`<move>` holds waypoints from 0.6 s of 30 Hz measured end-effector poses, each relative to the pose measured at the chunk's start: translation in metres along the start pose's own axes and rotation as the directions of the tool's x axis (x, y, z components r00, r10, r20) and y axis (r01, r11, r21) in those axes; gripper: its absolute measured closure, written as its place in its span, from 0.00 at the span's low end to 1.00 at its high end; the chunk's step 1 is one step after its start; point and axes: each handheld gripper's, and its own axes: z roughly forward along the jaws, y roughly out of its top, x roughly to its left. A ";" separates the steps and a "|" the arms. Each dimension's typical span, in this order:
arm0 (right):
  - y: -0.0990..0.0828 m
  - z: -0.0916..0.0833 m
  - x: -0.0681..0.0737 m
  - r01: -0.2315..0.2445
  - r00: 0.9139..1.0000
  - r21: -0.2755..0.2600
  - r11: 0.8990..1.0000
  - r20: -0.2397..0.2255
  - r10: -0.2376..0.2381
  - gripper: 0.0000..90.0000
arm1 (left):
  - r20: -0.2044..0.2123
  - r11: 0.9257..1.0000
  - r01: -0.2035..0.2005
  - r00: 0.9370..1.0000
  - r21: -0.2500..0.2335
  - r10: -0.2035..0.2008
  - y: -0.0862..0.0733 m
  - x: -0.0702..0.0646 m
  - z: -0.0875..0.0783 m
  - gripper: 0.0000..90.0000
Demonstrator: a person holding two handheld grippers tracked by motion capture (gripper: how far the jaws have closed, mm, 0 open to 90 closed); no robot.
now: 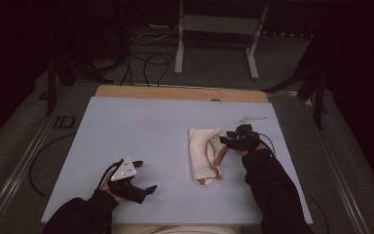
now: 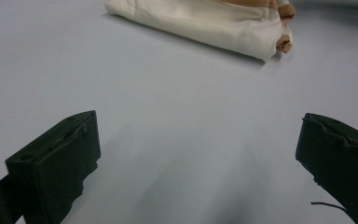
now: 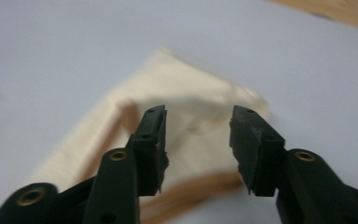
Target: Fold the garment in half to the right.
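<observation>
A folded cream cloth bag with tan straps lies right of the table's middle. My right gripper sits at the bag's right edge, over the straps. In the right gripper view its jaws stand apart above the cream cloth and a tan strap, with nothing between them. My left gripper rests on the mat near the front left, well clear of the bag. In the left gripper view its jaws are wide apart over bare mat, and the bag lies farther ahead.
A pale blue mat covers the wooden table. A small clear plastic piece lies behind the right gripper. Cables and a metal stand are on the floor beyond the table.
</observation>
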 end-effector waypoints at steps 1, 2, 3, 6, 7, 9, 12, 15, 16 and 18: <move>0.005 0.002 0.004 0.004 1.000 -0.001 1.000 -0.011 -0.004 0.58 | 0.000 1.000 0.000 1.000 -0.001 0.000 0.000 0.000 0.000 0.01; 0.010 0.004 0.009 0.006 1.000 -0.006 1.000 -0.023 -0.006 0.57 | -0.001 1.000 0.001 1.000 -0.003 -0.001 0.000 0.000 0.000 0.01; 0.014 0.008 0.014 0.010 1.000 -0.007 1.000 -0.030 -0.010 0.56 | -0.001 1.000 0.000 1.000 -0.003 0.000 -0.001 0.000 0.000 0.01; 0.022 0.020 0.026 0.028 0.999 0.013 1.000 -0.036 -0.028 0.52 | 0.003 1.000 0.003 1.000 -0.001 -0.003 -0.002 0.000 0.001 0.01; 0.023 0.025 0.028 0.030 0.999 0.024 0.999 -0.029 -0.030 0.52 | 0.005 1.000 0.001 1.000 0.002 -0.001 -0.002 0.000 0.002 0.01; 0.023 0.034 0.031 0.036 0.999 0.049 0.998 -0.012 -0.036 0.52 | 0.006 1.000 -0.002 1.000 0.004 0.002 -0.002 -0.001 0.002 0.01; 0.020 0.043 0.030 0.024 1.000 0.089 0.996 0.004 -0.025 0.53 | 0.009 1.000 -0.004 1.000 0.003 0.004 -0.002 -0.002 0.002 0.01; 0.013 0.046 0.027 0.021 1.000 0.119 0.993 0.012 -0.023 0.61 | 0.007 1.000 -0.005 1.000 -0.006 0.005 -0.001 -0.002 0.002 0.01; 0.011 0.046 0.026 0.017 1.000 0.126 0.992 0.011 -0.019 0.67 | 0.007 1.000 -0.004 1.000 -0.010 0.004 -0.001 -0.002 0.001 0.01; 0.007 0.043 0.025 0.025 1.000 0.130 0.991 0.015 -0.028 0.79 | 0.008 1.000 -0.002 1.000 -0.014 0.002 0.000 -0.001 0.001 0.01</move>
